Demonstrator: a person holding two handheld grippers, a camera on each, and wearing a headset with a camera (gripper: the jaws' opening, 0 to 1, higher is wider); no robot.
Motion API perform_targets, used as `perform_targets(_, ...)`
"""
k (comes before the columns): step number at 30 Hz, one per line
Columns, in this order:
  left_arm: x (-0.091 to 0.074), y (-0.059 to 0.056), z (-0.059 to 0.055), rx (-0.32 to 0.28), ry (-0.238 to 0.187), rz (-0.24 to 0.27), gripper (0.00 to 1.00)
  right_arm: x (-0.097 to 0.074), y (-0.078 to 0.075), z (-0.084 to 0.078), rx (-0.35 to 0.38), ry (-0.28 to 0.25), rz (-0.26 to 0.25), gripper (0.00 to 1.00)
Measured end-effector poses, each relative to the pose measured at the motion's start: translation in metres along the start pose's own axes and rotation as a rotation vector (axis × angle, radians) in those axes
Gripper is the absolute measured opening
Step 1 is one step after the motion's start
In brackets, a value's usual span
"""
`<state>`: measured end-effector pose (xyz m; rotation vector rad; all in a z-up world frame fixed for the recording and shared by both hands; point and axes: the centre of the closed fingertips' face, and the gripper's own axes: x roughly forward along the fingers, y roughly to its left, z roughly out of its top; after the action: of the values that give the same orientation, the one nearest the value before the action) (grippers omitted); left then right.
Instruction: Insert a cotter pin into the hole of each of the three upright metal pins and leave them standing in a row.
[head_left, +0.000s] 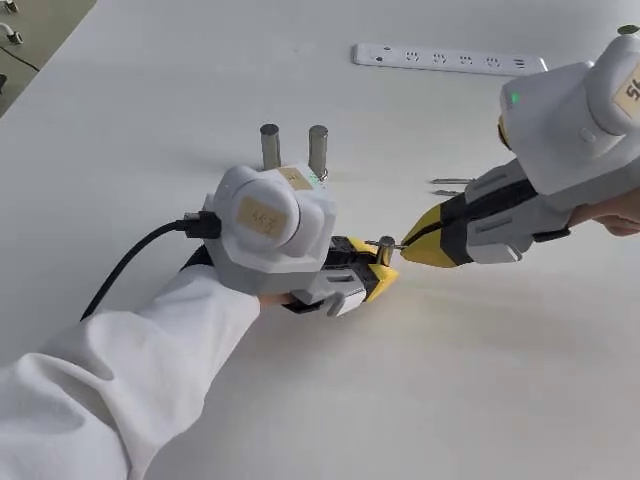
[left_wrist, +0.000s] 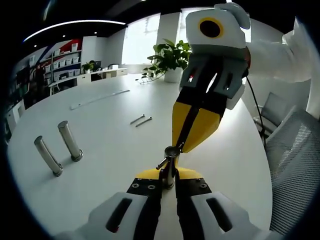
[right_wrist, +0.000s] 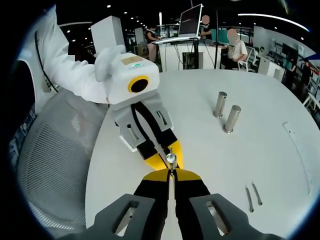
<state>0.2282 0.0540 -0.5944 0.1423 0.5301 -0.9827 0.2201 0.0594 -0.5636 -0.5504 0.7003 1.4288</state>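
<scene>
My left gripper (head_left: 378, 268) (left_wrist: 169, 176) is shut on a short metal pin (head_left: 385, 250) (left_wrist: 170, 165), held upright just above the white table (head_left: 300, 400). My right gripper (head_left: 408, 247) (right_wrist: 171, 173) meets it from the right, shut on a thin cotter pin (left_wrist: 161, 164) whose tip pokes out of the pin's head. In the right gripper view the metal pin's head (right_wrist: 171, 159) sits right at my fingertips. Two more metal pins (head_left: 270, 146) (head_left: 318, 151) stand upright side by side behind the left gripper. Two loose cotter pins (head_left: 450, 186) (right_wrist: 252, 196) lie on the table.
A white power strip (head_left: 450, 58) lies at the table's far edge. A black cable (head_left: 130, 262) trails from the left gripper across the table. A mesh chair (right_wrist: 55, 150) stands beside the table, and people sit at desks in the background.
</scene>
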Motion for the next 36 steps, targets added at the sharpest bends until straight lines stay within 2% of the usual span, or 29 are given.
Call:
perform_targets(5,0.0001,0.0006,0.0001,-0.001,0.001,0.002,0.08,0.0024,-0.0017,0.0044,-0.017,0.000,-0.010,0.00)
perform_targets(8,0.0002,0.0001,0.0000,0.006,0.003,0.001,0.08,0.0035,0.0012,0.0045,-0.064,0.021,-0.002,0.00)
perform_targets(13,0.0004,0.0000,-0.0004,0.005,0.003,0.004,0.08,0.0032,0.0025,0.0049,-0.085,0.030,-0.005,0.00)
perform_targets(16,0.0004,-0.0006,-0.0007,0.010,0.009,0.004,0.08,0.0029,0.0044,0.0057,-0.068,0.024,-0.003,0.00)
perform_targets(19,0.0005,-0.0007,-0.0008,0.006,0.011,0.005,0.08,0.0034,0.0051,0.0055,-0.067,0.026,-0.004,0.09)
perform_targets(25,0.0005,-0.0009,-0.0010,0.024,0.019,0.009,0.08,0.0027,0.0066,0.0057,-0.061,0.022,-0.006,0.09)
perform_targets(32,0.0004,-0.0005,-0.0018,0.032,0.026,0.012,0.08,0.0013,0.0051,0.0097,-0.036,-0.021,-0.031,0.11)
perform_targets(35,0.0005,-0.0023,-0.0034,-0.007,0.025,0.005,0.13,0.0009,0.0048,0.0095,-0.021,-0.035,-0.039,0.12)
perform_targets(36,-0.0007,-0.0028,-0.0030,0.006,0.023,0.004,0.17,0.0007,0.0053,0.0090,-0.012,-0.040,-0.039,0.12)
